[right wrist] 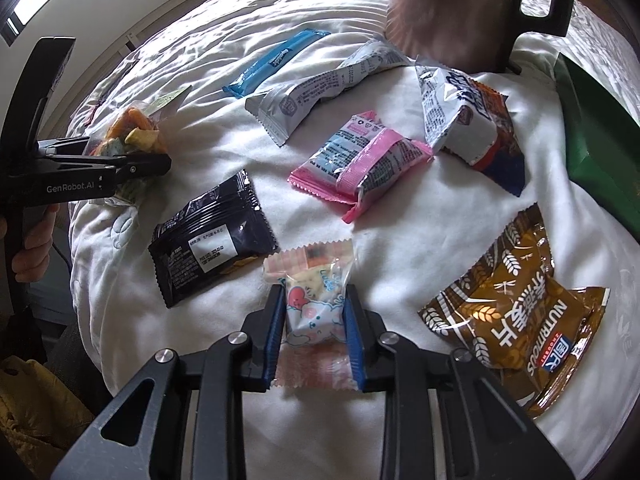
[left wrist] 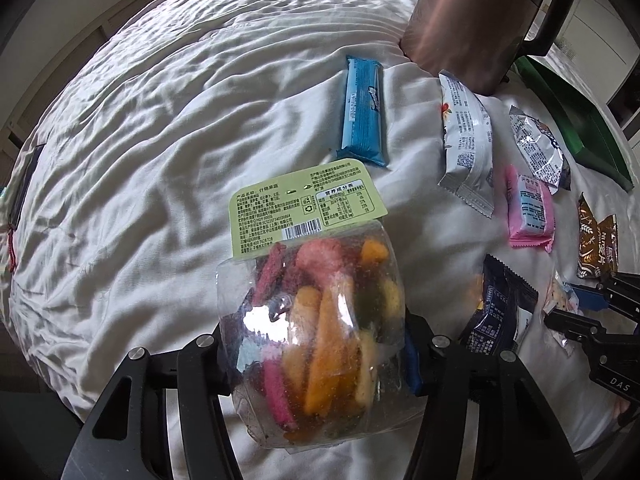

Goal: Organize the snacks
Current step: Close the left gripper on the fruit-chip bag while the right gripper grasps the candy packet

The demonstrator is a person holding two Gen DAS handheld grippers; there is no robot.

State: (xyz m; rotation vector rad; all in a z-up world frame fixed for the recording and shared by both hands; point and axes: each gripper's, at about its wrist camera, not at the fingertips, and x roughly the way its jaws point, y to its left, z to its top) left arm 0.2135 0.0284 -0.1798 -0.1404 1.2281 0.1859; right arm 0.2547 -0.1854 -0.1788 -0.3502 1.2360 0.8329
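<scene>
White bedding (right wrist: 400, 240); left jaws clamp fruit-chip bag (left wrist: 320, 336), right jaws clamp candy packet (right wrist: 314, 312).

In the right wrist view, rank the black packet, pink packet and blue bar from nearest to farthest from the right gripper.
1. Black packet, just up-left of the right gripper.
2. Pink packet, mid-bed, above.
3. Blue bar, far, upper left.

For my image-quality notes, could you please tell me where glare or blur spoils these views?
Left wrist view: white glare on the clear plastic bag of dried fruit. Right wrist view: the copper-coloured metal jug is blurred, window light at top left blows out, and fisheye bends the edges.
</scene>
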